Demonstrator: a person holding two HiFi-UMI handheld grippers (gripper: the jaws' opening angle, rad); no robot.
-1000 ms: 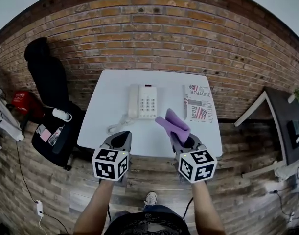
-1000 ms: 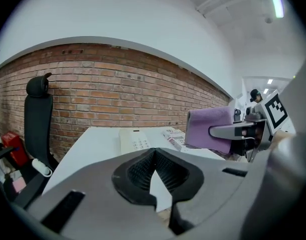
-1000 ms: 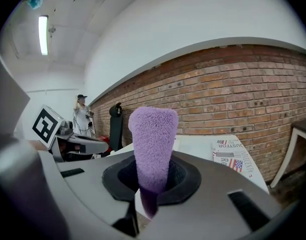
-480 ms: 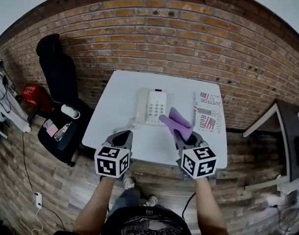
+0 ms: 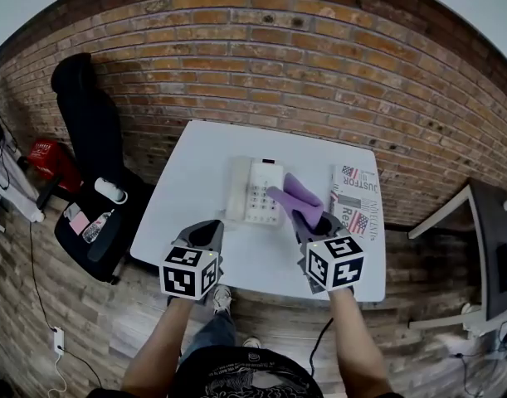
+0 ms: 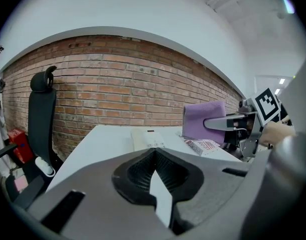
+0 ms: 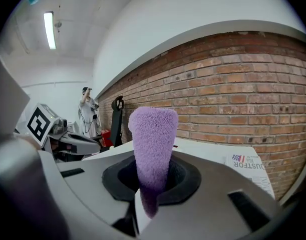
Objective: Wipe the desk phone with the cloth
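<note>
Right gripper (image 5: 300, 219): fingers clamped on the purple cloth (image 5: 296, 196), which stands up from them at the 3 o'clock edge of the desk phone (image 5: 255, 191); contact with the phone cannot be confirmed. The phone lies mid-bench (image 5: 195, 164). Left gripper (image 5: 205, 229), at 7 o'clock of the phone: fingers pressed together, nothing between. A newspaper (image 5: 355, 191) lies at 3 o'clock of the phone.

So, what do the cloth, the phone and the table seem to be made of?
The cloth looks like soft purple fabric, likely microfibre: its surface is fuzzy and matte. The phone is probably moulded plastic, off-white and smooth. The table top looks like white laminate or painted board, flat and even; I cannot tell which.
</note>
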